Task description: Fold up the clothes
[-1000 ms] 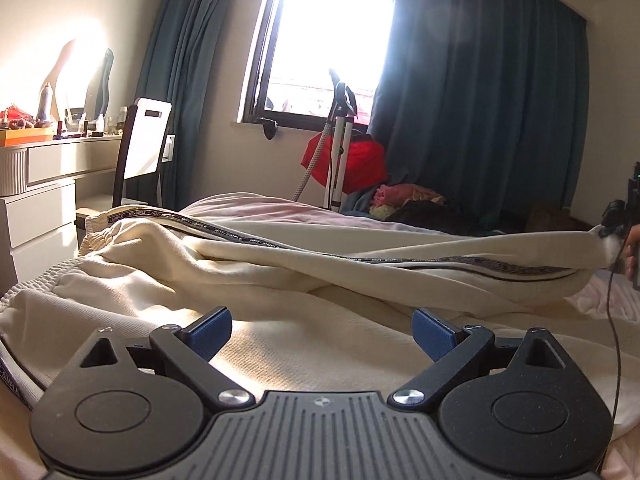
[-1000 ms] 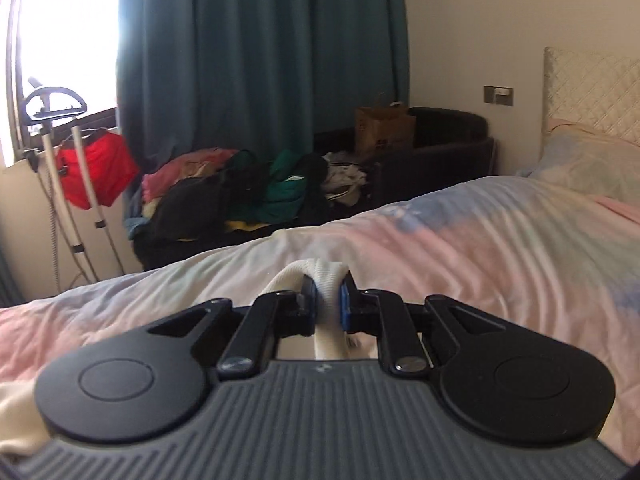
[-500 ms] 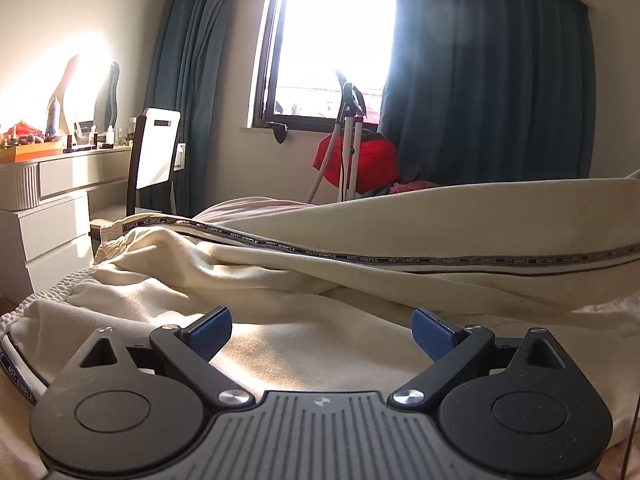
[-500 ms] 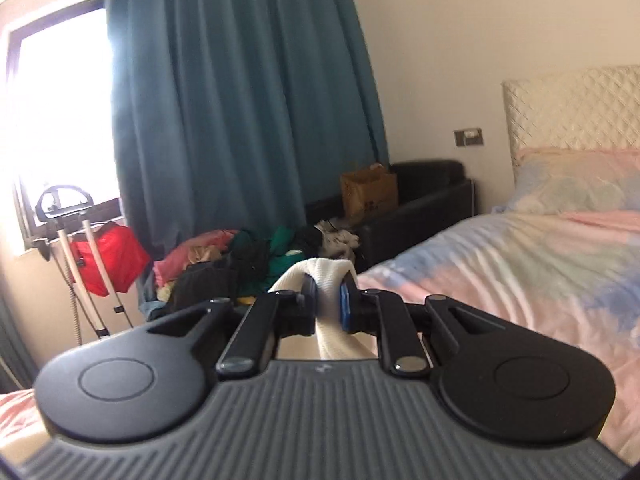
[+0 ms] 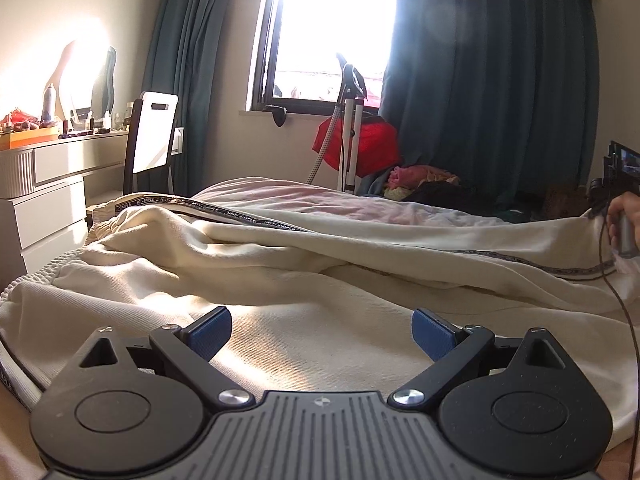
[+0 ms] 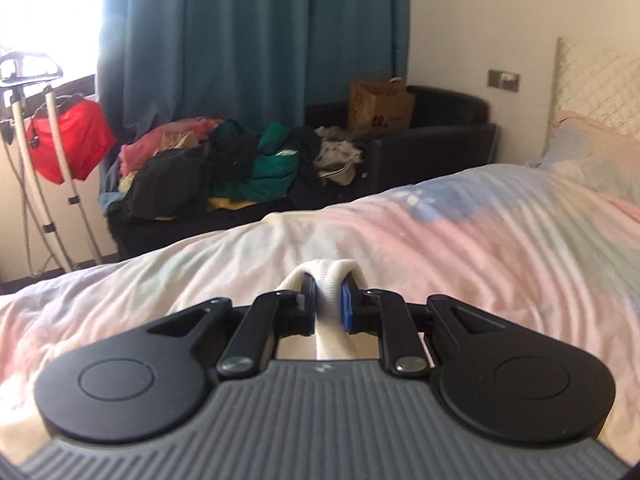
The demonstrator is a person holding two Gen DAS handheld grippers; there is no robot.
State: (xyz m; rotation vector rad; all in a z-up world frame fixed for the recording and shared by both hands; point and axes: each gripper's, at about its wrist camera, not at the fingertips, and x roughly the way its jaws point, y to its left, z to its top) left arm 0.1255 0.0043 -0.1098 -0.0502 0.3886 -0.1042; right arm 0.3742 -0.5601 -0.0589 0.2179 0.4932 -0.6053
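Fingers (image 5: 210,330) of the left gripper (image 5: 322,330) stand wide apart, blue pads facing inward, with nothing between them. The gripper hovers low over the seat area of the cream sweatpants (image 5: 280,280), which lie spread across the bed (image 5: 360,204). The elastic waistband (image 5: 48,272) sits at the left; a dark lettered side stripe (image 5: 240,216) runs along the upper leg toward the right.

Fingers (image 6: 347,307) of the right gripper (image 6: 328,306) are clamped on a cream cuff (image 6: 326,276) of the sweatpants (the fabric loops over the fingertips and passes back between the pads). In the left wrist view, a hand (image 5: 622,216) at the far right edge holds that gripper at the leg end, just above the pastel duvet (image 6: 460,240).

A pile of clothes (image 6: 224,164) lies on a dark sofa (image 6: 440,140) beyond the bed.
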